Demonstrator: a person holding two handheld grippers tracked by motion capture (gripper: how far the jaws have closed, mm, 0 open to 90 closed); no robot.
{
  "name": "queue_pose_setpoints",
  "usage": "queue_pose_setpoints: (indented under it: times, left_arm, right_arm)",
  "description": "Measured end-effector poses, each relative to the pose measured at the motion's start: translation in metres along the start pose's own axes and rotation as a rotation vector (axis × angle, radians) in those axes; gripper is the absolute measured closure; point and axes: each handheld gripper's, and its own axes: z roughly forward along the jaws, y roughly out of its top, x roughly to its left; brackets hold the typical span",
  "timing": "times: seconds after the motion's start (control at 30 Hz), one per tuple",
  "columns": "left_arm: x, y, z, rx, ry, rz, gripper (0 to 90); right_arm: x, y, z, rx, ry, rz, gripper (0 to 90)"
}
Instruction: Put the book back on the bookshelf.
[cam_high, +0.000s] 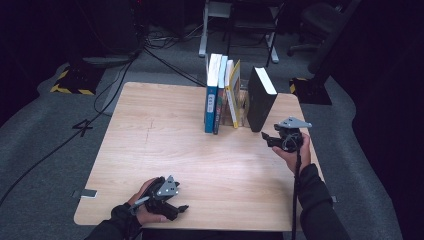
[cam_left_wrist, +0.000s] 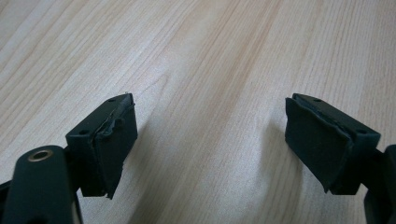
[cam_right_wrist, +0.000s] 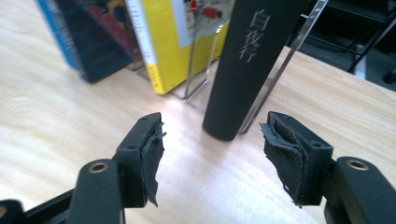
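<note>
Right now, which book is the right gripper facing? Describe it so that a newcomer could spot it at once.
On the far half of the wooden table stands a row of upright books. The black book is at its right end, nearest the right gripper, leaning in a clear stand. Unlike its blue and yellow neighbours, it is plain black with pale characters down its spine.

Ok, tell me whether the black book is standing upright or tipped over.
Upright. The black book stands on its bottom edge on the table, spine facing the right tool, leaning slightly in the clear rack beside the yellow book.
</note>
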Motion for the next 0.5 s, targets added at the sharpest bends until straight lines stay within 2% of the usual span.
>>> queue_pose_setpoints:
  times: [0.17, 0.33, 0.5]
  left_arm:
    - [0.0, 0.0, 0.0, 0.001, 0.0, 0.001, 17.3]
    - [0.0, 0.0, 0.0, 0.001, 0.001, 0.0, 17.3]
    - [0.001, 0.0, 0.0, 0.001, 0.0, 0.001, 17.3]
  right_arm:
    - [0.004, -0.011, -0.015, 0.023, 0.026, -0.044, 34.4]
    - [0.006, -0.02, -0.024, 0.031, 0.053, -0.053, 33.2]
    - [0.011, -0.031, -0.035, 0.037, 0.073, -0.084, 31.9]
